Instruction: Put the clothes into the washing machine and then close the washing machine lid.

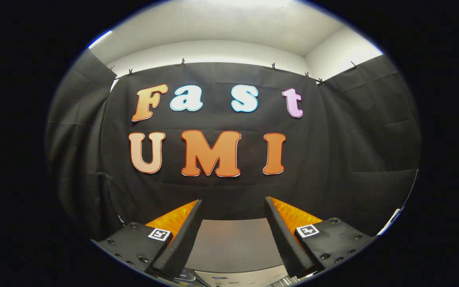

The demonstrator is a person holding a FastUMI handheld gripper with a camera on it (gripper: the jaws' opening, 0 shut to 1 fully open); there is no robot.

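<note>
The tongs (233, 207) stand apart, their two fingers (179, 243) spread wide with nothing held between them, both angling forward and slightly inward toward their tips. Each finger rises from a dark mounting block fastened with screws, and each block carries a small square marker (160, 234) on its top face. Between the fingers and just below them lies the washing machine (233, 249): its lid, a flat, smooth grey surface, fills the gap between them and appears to lie closed, level with the top of the machine. Nearest the camera, under the base of the fingers, a lighter strip of the machine's top shows a row of small controls, too blurred to make out in detail. No garment lies on the lid between the fingers, and whether any clothes sit inside the machine cannot be told. Beyond the fingertips hangs the booth's wall (333, 159), a black cloth that runs straight across the back and folds round on both sides, with creases showing in the side panels. Small clips (182, 62) pin its upper hem along a line, and above that line a pale wall and a brightly lit ceiling (229, 28) close off the booth.
</note>
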